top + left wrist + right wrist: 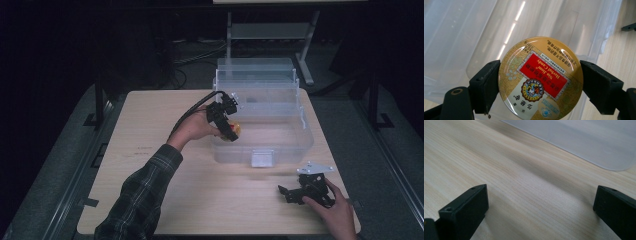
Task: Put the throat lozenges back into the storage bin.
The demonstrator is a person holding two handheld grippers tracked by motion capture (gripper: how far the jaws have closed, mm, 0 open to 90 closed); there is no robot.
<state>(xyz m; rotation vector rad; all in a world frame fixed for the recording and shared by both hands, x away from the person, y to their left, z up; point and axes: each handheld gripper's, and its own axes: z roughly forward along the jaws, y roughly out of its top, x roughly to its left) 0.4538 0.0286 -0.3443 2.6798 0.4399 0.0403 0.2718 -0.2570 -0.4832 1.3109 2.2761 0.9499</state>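
Observation:
A round gold candy tin [540,78] with a red label sits clamped between the two black jaws of my left gripper [540,82]. In the high view that left gripper [227,127] is held up at the left wall of the clear plastic bin [300,145], and the tin [235,131] shows as a yellow and red spot at its tip. My right gripper [286,192] rests low over the table near the front right corner, its jaws wide apart. In the right gripper view the right gripper [541,212] has bare wood between its jaws.
The clear bin's lid [255,70] stands raised at the back. A white latch [262,158] sits on the bin's front wall. The wooden table [150,150] has free surface left and front of the bin. Dark floor and a metal stand [270,30] lie beyond.

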